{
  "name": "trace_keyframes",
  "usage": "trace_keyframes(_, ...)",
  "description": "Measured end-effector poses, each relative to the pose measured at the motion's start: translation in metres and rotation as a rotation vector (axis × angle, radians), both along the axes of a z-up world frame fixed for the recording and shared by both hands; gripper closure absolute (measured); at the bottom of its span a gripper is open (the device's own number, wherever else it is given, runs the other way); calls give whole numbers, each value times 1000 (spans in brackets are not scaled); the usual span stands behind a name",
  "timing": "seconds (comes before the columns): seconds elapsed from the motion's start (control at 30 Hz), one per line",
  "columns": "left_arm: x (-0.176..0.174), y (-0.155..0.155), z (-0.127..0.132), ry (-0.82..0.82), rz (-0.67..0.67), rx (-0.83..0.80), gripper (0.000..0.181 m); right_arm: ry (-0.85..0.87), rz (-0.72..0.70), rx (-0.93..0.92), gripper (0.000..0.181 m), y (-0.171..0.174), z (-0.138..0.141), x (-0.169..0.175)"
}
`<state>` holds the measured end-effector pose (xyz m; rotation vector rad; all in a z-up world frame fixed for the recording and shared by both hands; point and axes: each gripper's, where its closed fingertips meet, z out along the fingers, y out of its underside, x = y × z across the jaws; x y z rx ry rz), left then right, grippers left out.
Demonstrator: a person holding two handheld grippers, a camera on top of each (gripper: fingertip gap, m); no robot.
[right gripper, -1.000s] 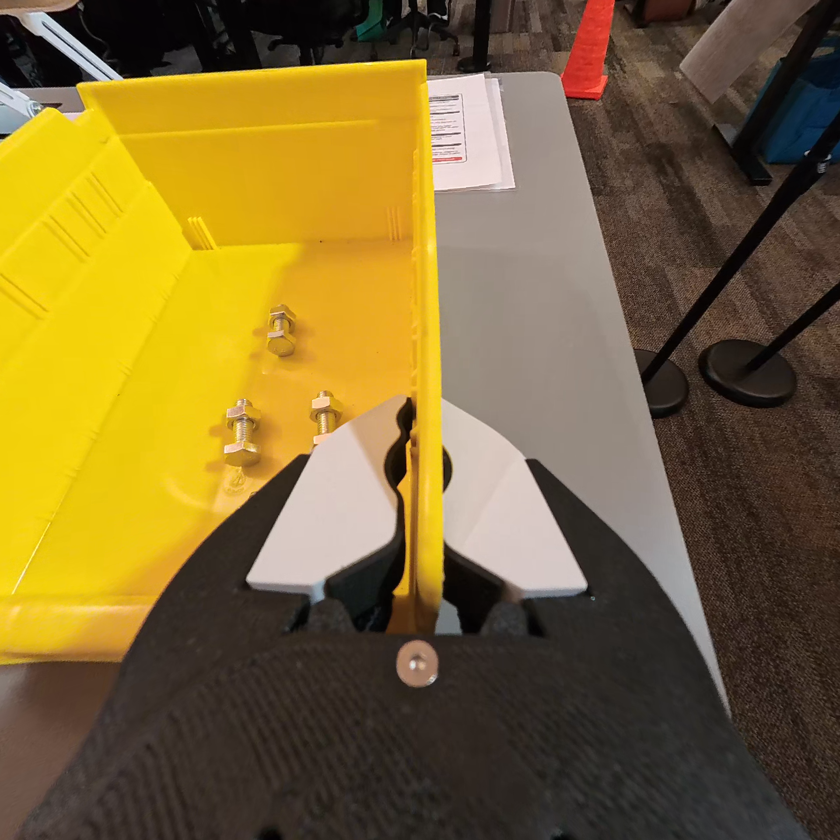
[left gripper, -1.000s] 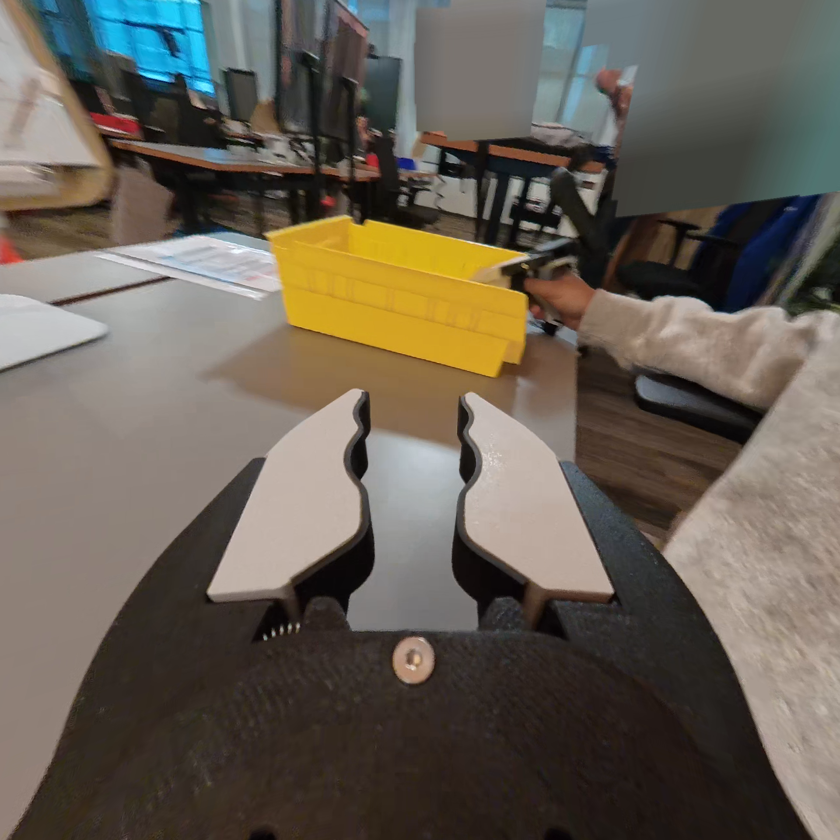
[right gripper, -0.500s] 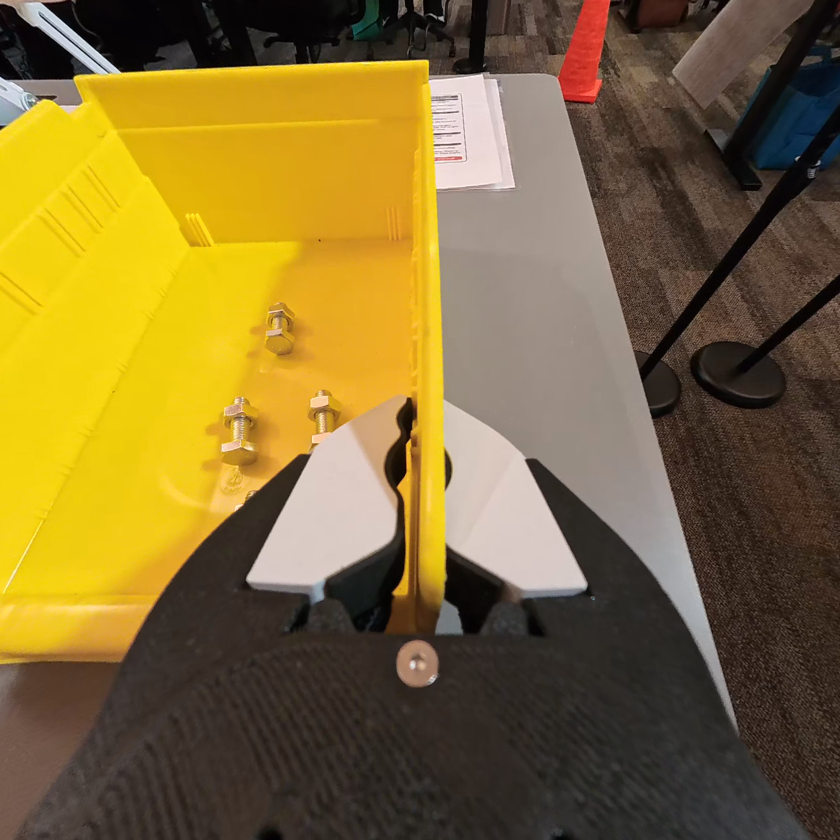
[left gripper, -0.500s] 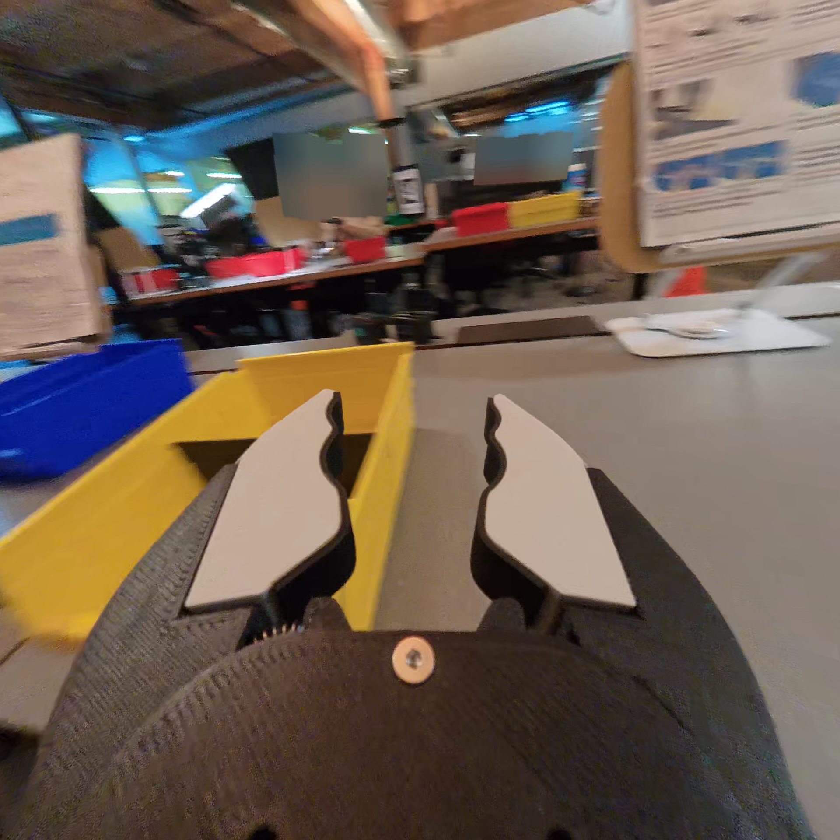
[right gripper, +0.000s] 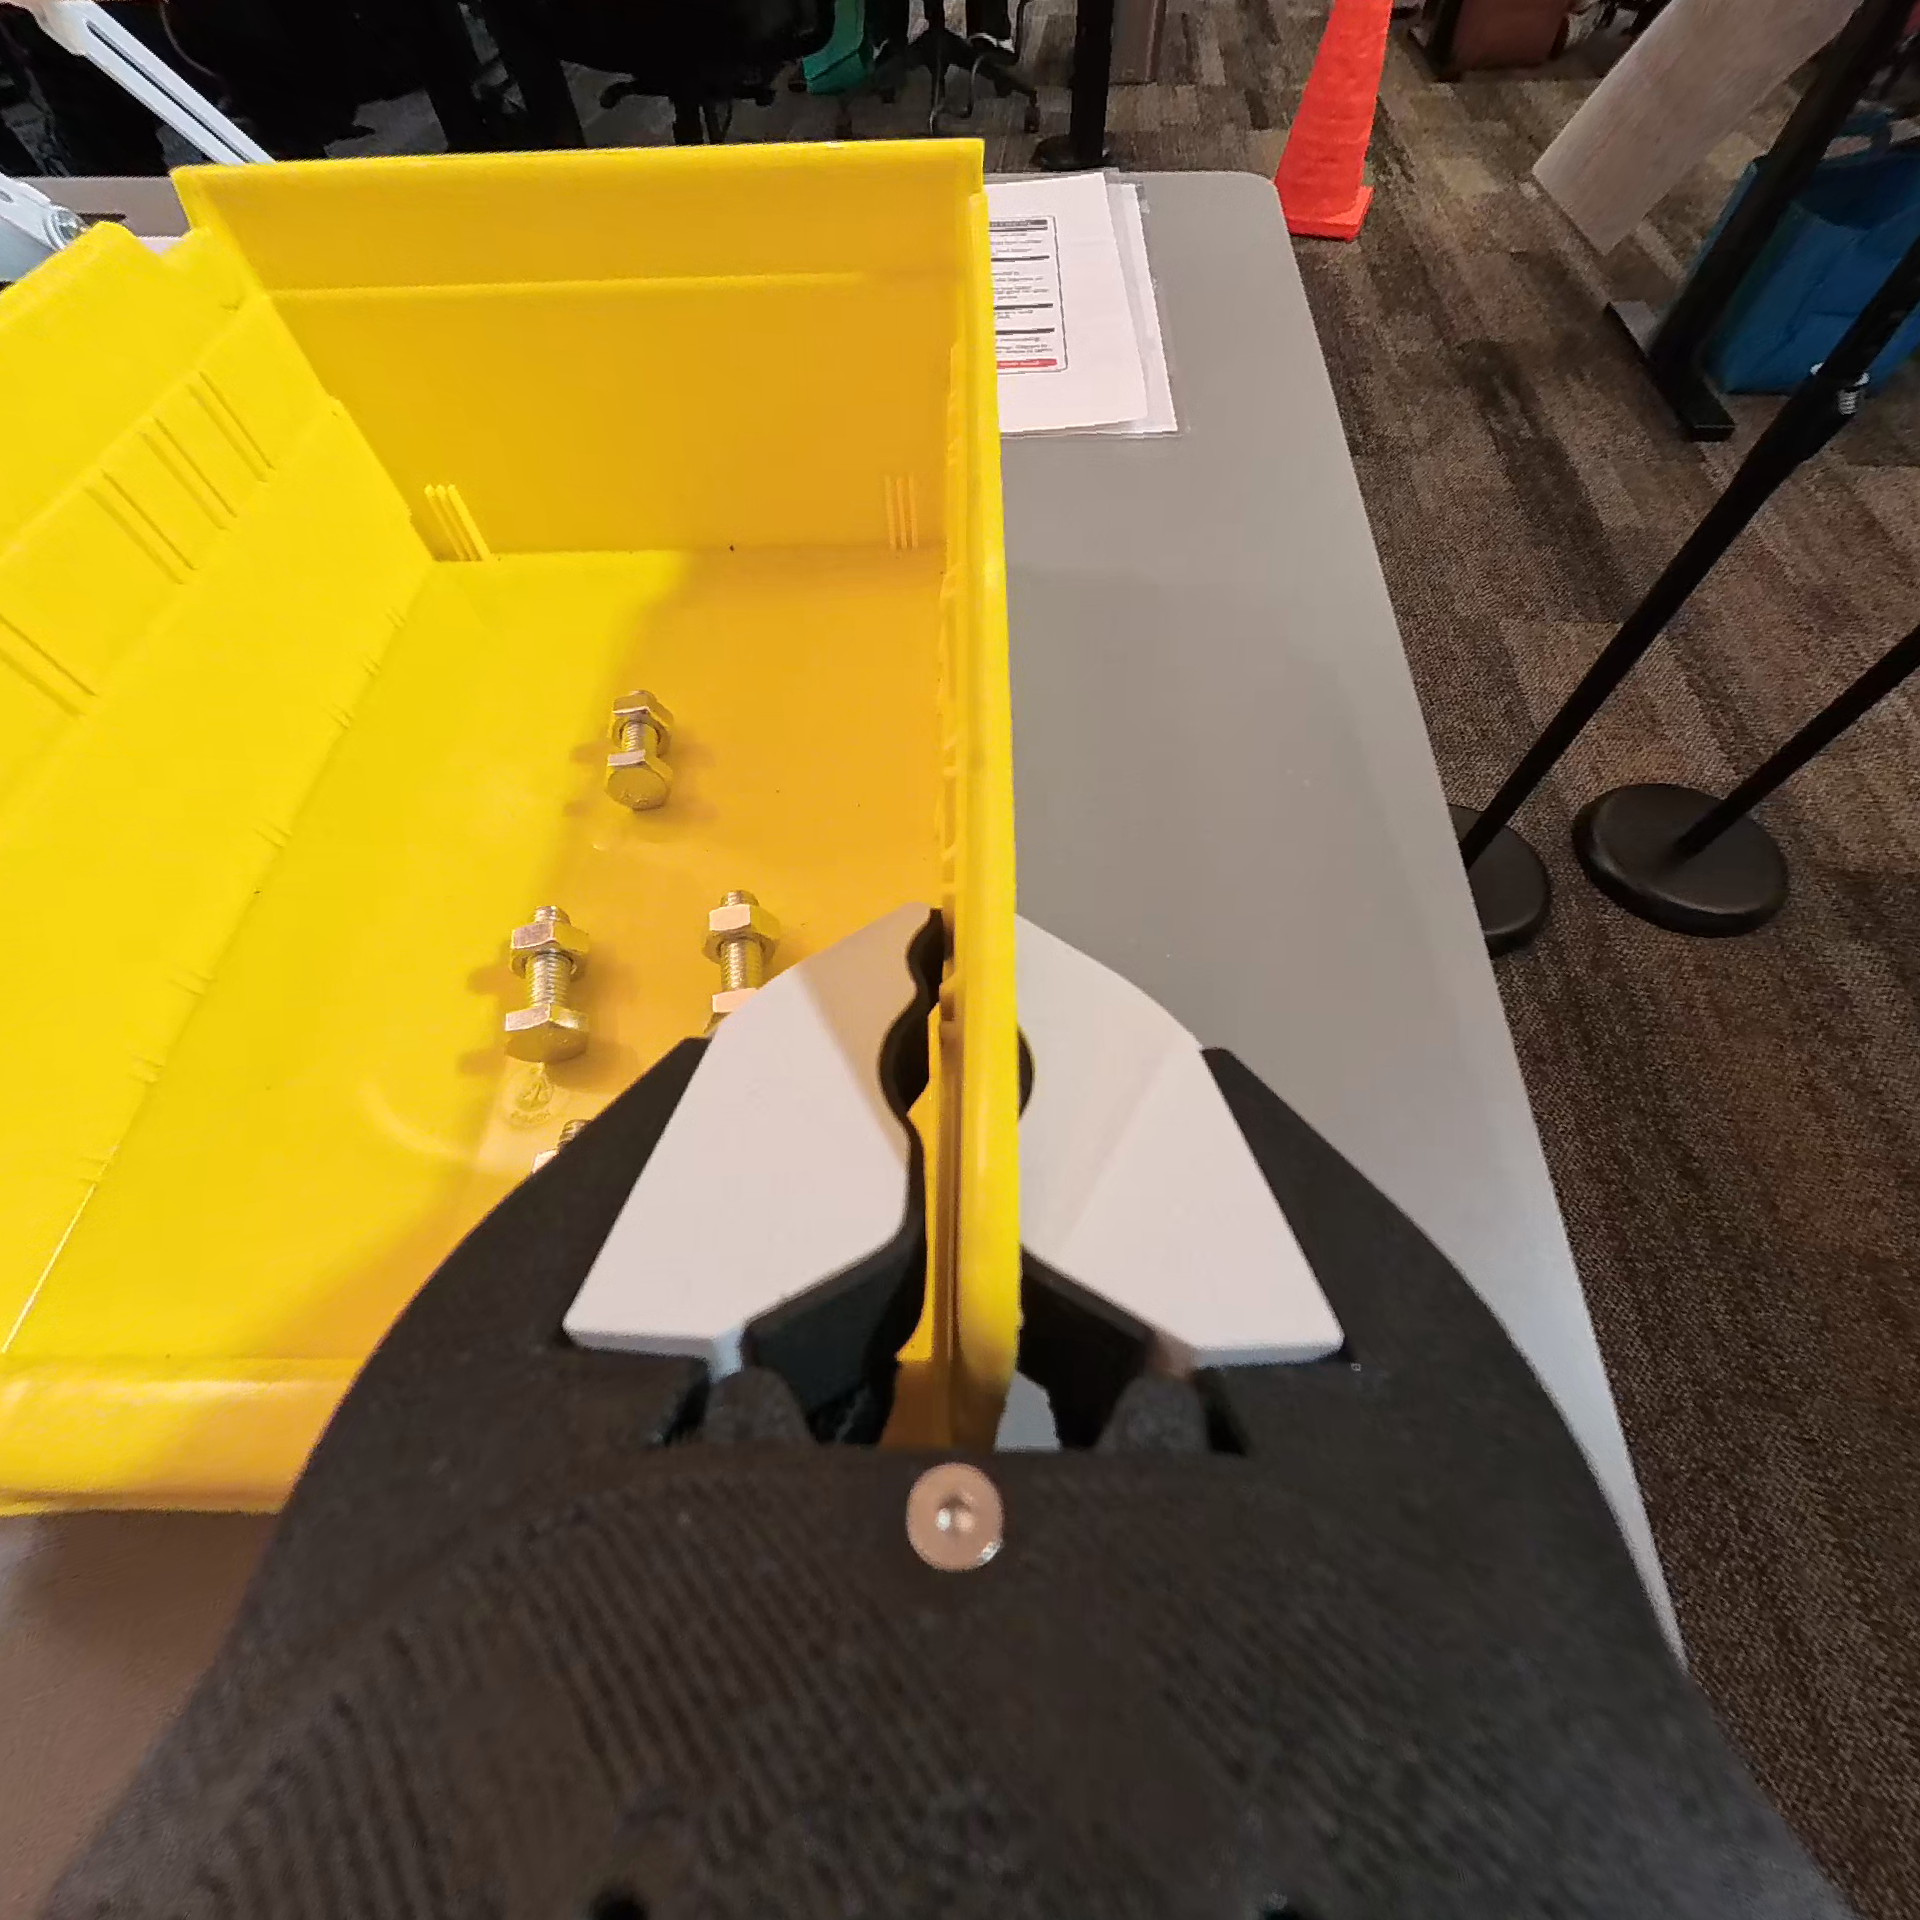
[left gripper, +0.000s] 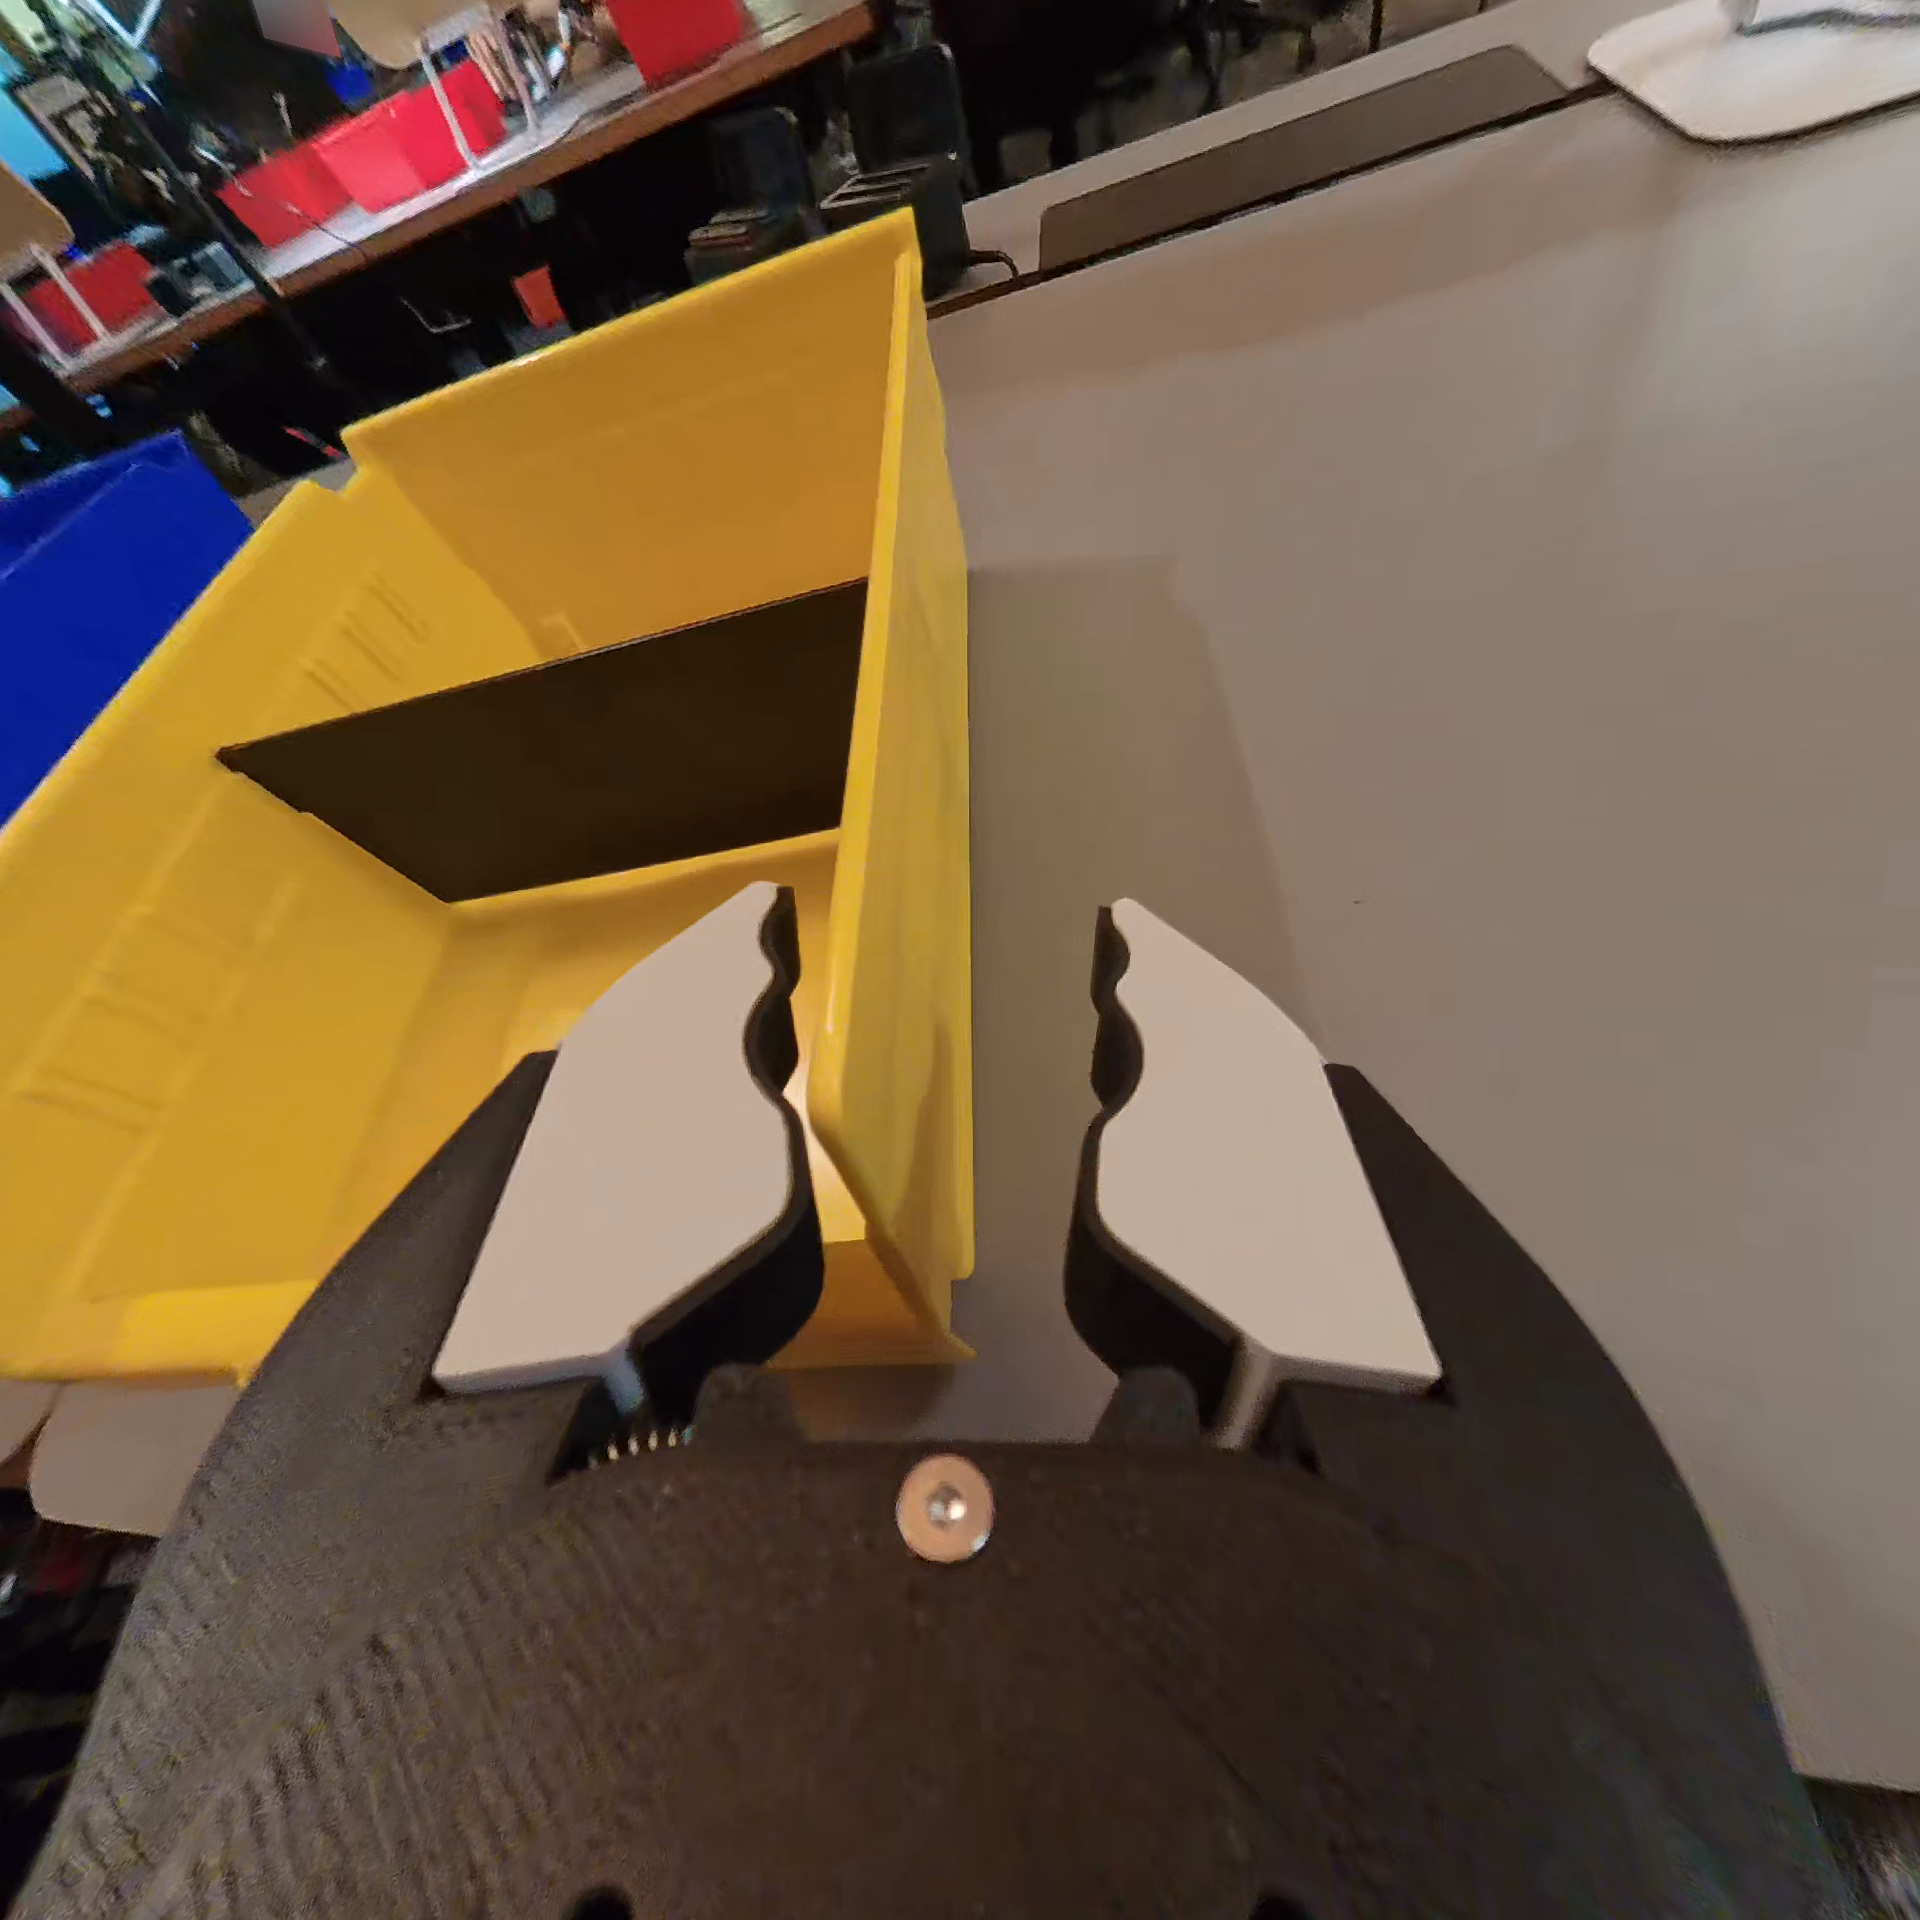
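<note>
In the right wrist view my right gripper (right gripper: 971, 925) is shut on the right side wall of a yellow bin (right gripper: 623, 416), near its low front end. Bolts with nuts lie on the bin floor: one farther off (right gripper: 639, 748) and two near the left finger (right gripper: 545, 987) (right gripper: 738, 940). In the left wrist view my left gripper (left gripper: 940, 904) is open and straddles the right side wall of a yellow bin (left gripper: 904, 727), with the left finger inside and the right finger outside. A black divider (left gripper: 571, 748) crosses that bin. I cannot tell whether both views show the same bin.
The bins stand on a grey table (left gripper: 1455, 623). A blue bin (left gripper: 94, 582) is left of the yellow one. Paper sheets (right gripper: 1070, 312) lie past the bin. The table edge (right gripper: 1455, 831) runs close on the right, with black stand bases (right gripper: 1678, 857) and an orange cone (right gripper: 1335, 114) on the floor. Across from one pair of fingers to the other is roughly 80 cm.
My left gripper has swung round from the open table to a yellow bin and moved in over its right wall, opening wider. My right gripper has stayed shut on its bin wall.
</note>
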<state>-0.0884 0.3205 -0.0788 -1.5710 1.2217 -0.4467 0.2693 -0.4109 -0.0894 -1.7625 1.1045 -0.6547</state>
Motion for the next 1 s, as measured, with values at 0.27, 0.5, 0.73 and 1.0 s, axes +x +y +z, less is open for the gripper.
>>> trace_keyframes(0.27, 0, 2, 10, -57, 2, 78, 164, 2, 3, 4, 177, 0, 0, 0)
trace_keyframes(0.5, 2, -4, 18, -99, -36, 49, 177, -3, 12, 0, 177, 2, 0, -2)
trace_keyframes(0.73, -4, -14, 50, -168, -38, 98, 176, 44, 142, 183, 175, 51, 8, -13)
trace_keyframes(1.0, -9, -27, 80, -232, -40, 126, 176, 94, 428, 161, 174, 176, 7, -37)
